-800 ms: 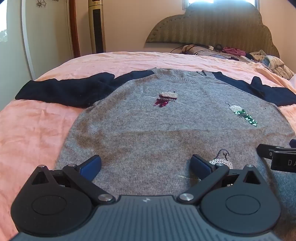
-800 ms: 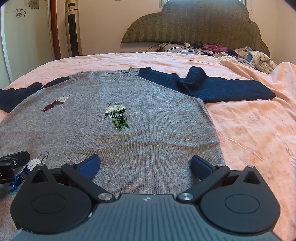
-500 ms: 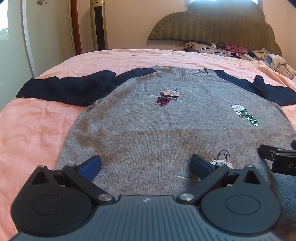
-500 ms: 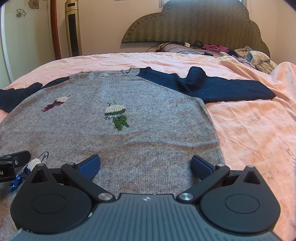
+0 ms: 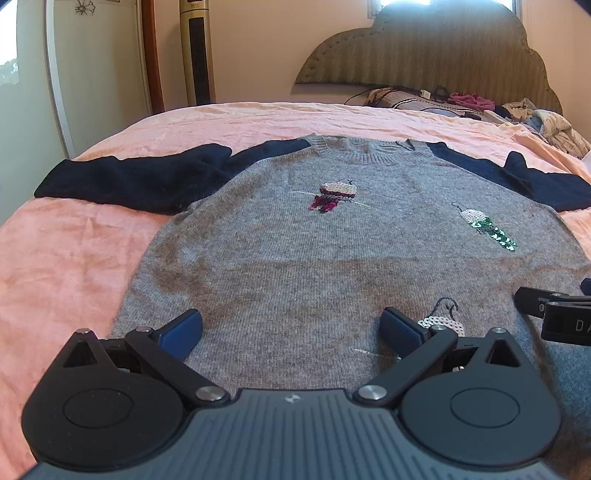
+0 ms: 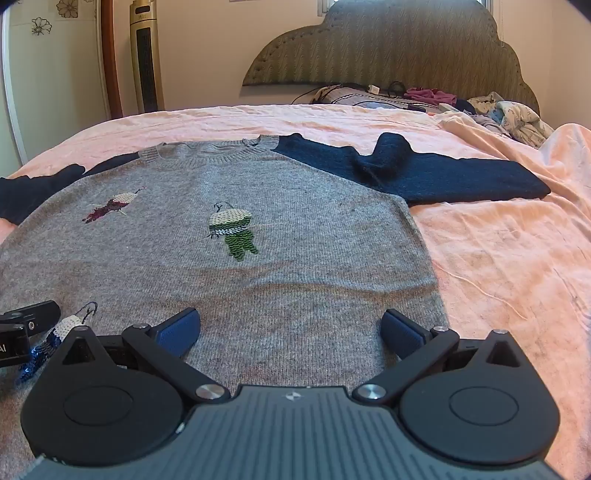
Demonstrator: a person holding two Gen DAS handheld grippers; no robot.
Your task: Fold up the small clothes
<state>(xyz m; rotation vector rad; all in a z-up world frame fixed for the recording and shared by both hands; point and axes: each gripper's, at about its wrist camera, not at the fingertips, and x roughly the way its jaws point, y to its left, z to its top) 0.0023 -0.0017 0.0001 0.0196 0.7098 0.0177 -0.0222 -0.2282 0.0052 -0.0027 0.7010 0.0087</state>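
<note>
1. Two letters, "DA", white on a black block at the right edge of the left wrist view, on the right claw (image 5: 554, 314); further characters cut off by the frame.
2. One fragment, "AI", on the left claw (image 6: 22, 328) at the left edge of the right wrist view.
3. Left claw (image 5: 291, 328): blue pads wide apart, released, above the lower part of the sweater (image 5: 332, 258).
4. Right claw (image 6: 291, 328): likewise released, grasping nothing.
5. Sweater (image 6: 295, 258): grey body, navy sleeves spread sideways, three sequinned figures; flat, front up, on the bed.
6. Pink bedspread (image 6: 498, 258), creased.
7. Padded scalloped headboard (image 6: 388, 48); heap of clothes (image 6: 517, 118) below it.
8. Gold tower fan (image 5: 195, 51) against a pale wall; flower decals (image 6: 40, 26) on a white panel.
</note>
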